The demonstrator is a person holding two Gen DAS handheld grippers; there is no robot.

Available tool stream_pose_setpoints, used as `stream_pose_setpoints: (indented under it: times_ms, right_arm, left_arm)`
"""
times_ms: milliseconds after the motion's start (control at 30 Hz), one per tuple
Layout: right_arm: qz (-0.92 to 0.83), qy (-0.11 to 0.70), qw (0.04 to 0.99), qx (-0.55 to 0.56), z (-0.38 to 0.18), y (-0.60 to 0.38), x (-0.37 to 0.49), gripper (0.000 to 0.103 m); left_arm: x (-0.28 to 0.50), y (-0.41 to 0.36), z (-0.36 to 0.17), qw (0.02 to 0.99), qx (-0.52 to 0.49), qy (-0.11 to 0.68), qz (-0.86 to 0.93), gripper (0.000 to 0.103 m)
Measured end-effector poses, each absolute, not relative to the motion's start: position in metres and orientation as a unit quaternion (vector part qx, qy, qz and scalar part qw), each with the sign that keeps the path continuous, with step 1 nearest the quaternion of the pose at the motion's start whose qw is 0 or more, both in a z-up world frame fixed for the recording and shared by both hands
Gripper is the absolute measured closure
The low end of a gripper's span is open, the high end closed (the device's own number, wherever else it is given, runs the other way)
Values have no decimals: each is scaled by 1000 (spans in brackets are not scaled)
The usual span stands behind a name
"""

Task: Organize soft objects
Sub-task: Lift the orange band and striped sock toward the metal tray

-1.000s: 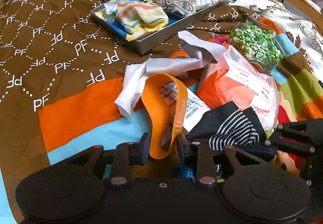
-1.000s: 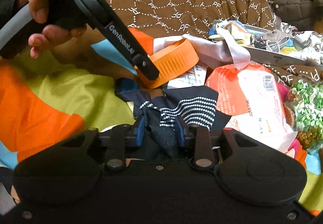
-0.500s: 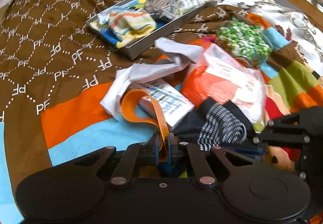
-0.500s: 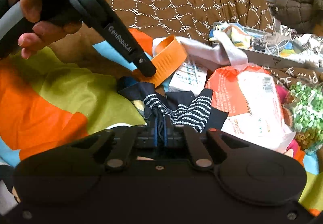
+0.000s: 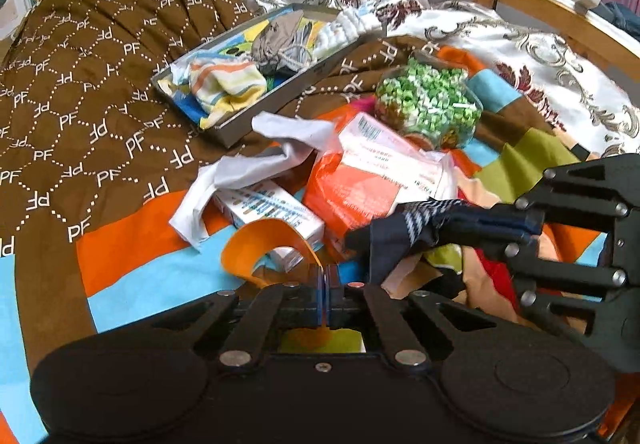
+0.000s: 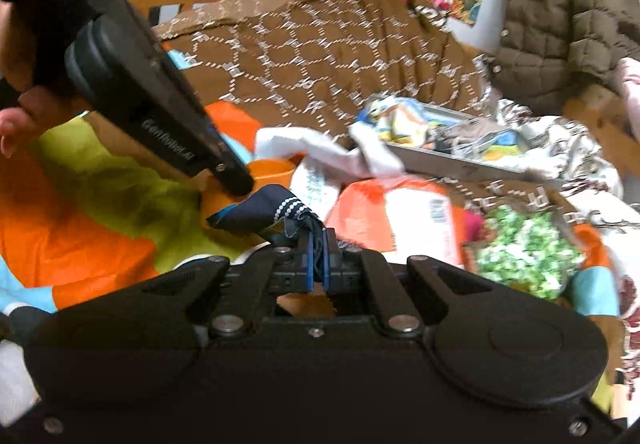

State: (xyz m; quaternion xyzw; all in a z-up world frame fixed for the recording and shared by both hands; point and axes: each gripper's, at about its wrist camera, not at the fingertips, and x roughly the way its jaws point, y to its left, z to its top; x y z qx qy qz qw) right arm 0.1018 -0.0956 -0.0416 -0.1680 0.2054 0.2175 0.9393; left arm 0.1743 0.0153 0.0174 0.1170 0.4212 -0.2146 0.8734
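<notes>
Orange band: pinched in the left gripper – jaws fully closed on it, just in front of the white box.
Navy sock: clamped in the right gripper, jaws closed tight, right of the box.
Metal tray: behind the box, holding a striped cloth.
Candy jar: off right of the tray.

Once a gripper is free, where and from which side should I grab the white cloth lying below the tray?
Probably pinch the white cloth at its loose lower-left tail, coming from the bare quilt side. That end hangs free, while its upper end is bunched between the tray and orange packet.
</notes>
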Motion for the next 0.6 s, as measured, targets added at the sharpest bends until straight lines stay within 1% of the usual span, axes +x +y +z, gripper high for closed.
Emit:
stream_pose_setpoints:
  times_ms: [200,400,600]
  right_arm:
    - [195,189,952,-145,-22,-119,101,103]
    - [184,190,955,-137,-16,-132,105,103]
    - [184,190,954,-138,-20,-125,100,103]
  left_arm:
    - [170,11,19,871,119,420,-223,103]
    - [167,11,17,871,130,416,-226,103]
    - [157,4,6,862,178,410,-241,103]
